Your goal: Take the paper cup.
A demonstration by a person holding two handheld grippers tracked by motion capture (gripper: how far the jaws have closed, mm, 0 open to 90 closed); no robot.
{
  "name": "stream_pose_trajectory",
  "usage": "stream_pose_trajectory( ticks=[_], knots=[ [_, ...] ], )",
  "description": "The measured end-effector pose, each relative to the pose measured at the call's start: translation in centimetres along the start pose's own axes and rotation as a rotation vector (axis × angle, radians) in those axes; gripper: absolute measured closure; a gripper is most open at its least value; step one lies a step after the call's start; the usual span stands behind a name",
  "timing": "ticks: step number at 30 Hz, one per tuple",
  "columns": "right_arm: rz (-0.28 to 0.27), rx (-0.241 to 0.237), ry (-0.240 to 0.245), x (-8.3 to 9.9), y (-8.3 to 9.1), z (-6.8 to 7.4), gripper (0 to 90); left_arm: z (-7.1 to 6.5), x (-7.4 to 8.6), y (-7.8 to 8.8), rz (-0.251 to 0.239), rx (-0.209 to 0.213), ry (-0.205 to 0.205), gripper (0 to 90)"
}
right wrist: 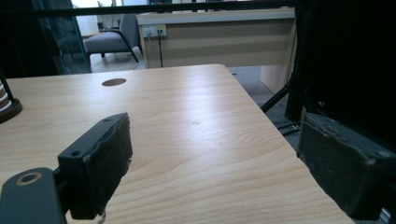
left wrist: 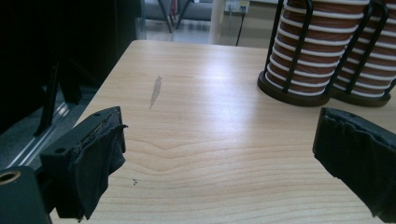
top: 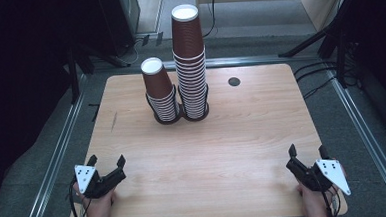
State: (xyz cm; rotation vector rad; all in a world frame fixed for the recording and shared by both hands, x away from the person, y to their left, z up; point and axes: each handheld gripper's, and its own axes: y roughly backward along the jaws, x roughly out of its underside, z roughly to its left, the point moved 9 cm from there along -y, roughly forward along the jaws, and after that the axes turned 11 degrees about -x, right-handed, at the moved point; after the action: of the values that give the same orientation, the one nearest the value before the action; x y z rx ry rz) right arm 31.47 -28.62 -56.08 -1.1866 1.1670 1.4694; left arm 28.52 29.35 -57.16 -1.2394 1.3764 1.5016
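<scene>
Two stacks of brown paper cups stand upside down in black wire holders at the table's back middle. The short stack (top: 161, 92) leans a little left; the tall stack (top: 190, 63) rises beside it on the right. The left gripper view catches the short stack's holder (left wrist: 299, 60) and the tall stack's base (left wrist: 373, 70) ahead to the right. My left gripper (top: 106, 160) rests open at the near left corner (left wrist: 219, 154), nothing between its jaws. My right gripper (top: 307, 150) sits open at the near right corner (right wrist: 215, 163), also empty.
The wooden table (top: 204, 163) has a round cable hole (top: 234, 81) at the back right, also in the right gripper view (right wrist: 114, 82). A grey scuff mark (left wrist: 156, 89) lies left of the cups. Black stand legs and cables flank the table on the floor.
</scene>
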Motion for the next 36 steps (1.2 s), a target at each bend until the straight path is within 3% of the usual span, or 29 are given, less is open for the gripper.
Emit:
stream_pose_trajectory(
  ticks=[5,11,18,24,29,36],
  knots=[
    [0.027,-0.001,0.017,0.1,-0.1,0.2,6.0,-0.2,0.2,0.0,0.007,0.001,-0.028,3.0],
    [0.028,-0.013,0.035,-0.9,-0.1,0.9,4.7,-0.3,0.1,0.2,0.003,0.021,-0.019,3.1],
    [0.003,-0.070,0.044,-2.8,0.1,2.9,4.7,-0.3,0.2,0.3,0.004,0.020,-0.036,2.5],
    [-0.027,-0.120,0.064,-4.6,-0.2,4.5,5.2,-0.2,0.1,0.3,-0.003,0.019,-0.023,2.4],
    [-0.012,-0.135,0.082,-5.6,-1.0,5.5,5.5,-0.1,0.1,0.3,0.000,0.034,-0.004,2.4],
    [-0.021,-0.159,0.098,-6.9,-2.1,6.8,5.6,-0.4,0.1,0.3,-0.007,0.041,-0.021,2.4]
  ],
)
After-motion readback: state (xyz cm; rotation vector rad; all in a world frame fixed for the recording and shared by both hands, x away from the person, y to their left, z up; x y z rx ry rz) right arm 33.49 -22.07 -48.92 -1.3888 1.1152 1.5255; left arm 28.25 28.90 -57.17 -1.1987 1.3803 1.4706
